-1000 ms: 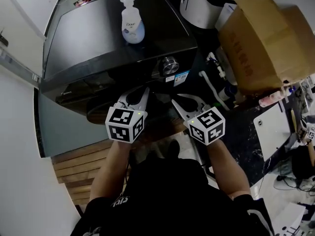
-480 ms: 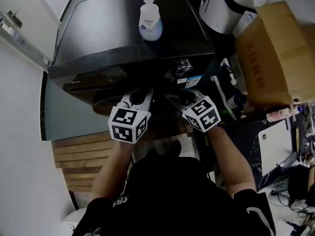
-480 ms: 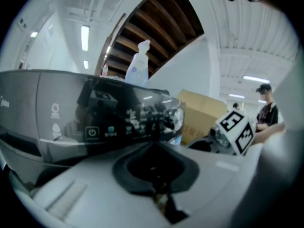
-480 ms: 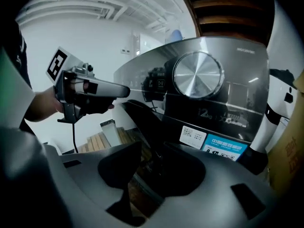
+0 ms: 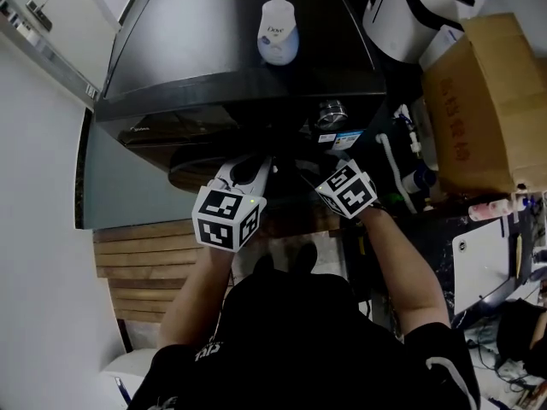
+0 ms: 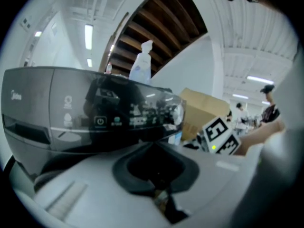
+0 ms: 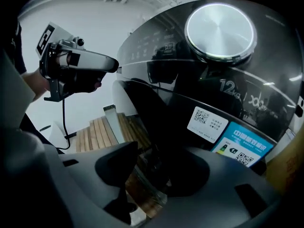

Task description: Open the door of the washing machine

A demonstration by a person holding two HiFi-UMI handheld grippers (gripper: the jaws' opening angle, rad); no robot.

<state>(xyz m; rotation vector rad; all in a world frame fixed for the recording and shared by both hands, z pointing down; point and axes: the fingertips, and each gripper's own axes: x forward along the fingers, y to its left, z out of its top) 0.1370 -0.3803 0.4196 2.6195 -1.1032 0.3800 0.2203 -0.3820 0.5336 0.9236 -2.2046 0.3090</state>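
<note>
Washing machine (image 5: 239,41): glossy black front-loader, seen from above in the head view, standing straight ahead of the person beside a cardboard box (image 5: 483,101). Soap bottle (image 5: 278,32) upright on its top. Silver knob (image 7: 219,30) on the curved control panel, two stickers (image 7: 204,122) just below it. Door (image 7: 156,113): dark, rounded, set under the panel on the machine's front, lying flush against it.

Left gripper (image 6: 154,145): held level below the panel, jaws pressed together, nothing between them; bare forearm stretched forward from the body.

Right gripper (image 7: 159,151): just beside the left one, pushed in close under the knob; jaws spread, with the door's dark edge standing between them, contact not clear. Forearm angled inward toward the machine. Wooden slats (image 5: 141,263) on the floor to the left.
</note>
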